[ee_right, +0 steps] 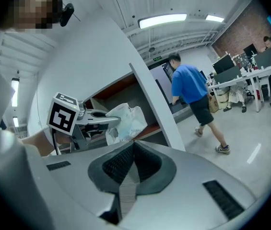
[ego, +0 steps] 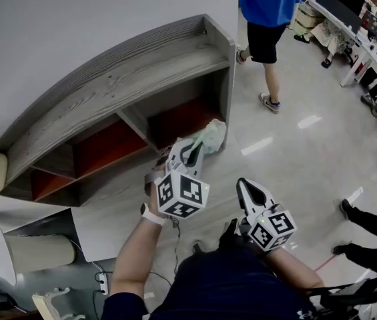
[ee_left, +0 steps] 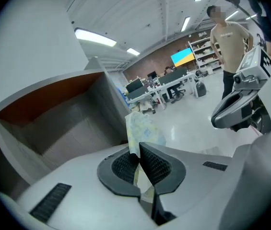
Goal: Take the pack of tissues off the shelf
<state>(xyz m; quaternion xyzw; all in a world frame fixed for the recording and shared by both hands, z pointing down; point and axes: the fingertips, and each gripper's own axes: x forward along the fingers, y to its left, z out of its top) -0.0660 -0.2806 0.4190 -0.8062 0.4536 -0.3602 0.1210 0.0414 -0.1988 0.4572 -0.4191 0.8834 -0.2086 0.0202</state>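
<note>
The pack of tissues (ego: pixel 212 136) is a pale, crinkly plastic bundle pinched by its edge in my left gripper (ego: pixel 197 149), which is shut on it. It hangs in the air just in front of the shelf's right-hand red-backed compartment (ego: pixel 181 117). In the left gripper view the pack (ee_left: pixel 143 127) sticks up from between the closed pads (ee_left: pixel 155 163), with the shelf's inside (ee_left: pixel 53 123) to the left. My right gripper (ego: pixel 245 187) is shut and empty, lower right of the left one. From the right gripper view (ee_right: pixel 131 150) I see the pack (ee_right: pixel 125 120) held by the left gripper (ee_right: pixel 107 121).
The grey wooden shelf (ego: pixel 128 79) stands against a white wall. A person in a blue top (ego: pixel 268 5) stands on the glossy floor right of it. Another person in beige (ee_left: pixel 229 42) stands further off. Desks with monitors (ego: pixel 361 25) line the right side.
</note>
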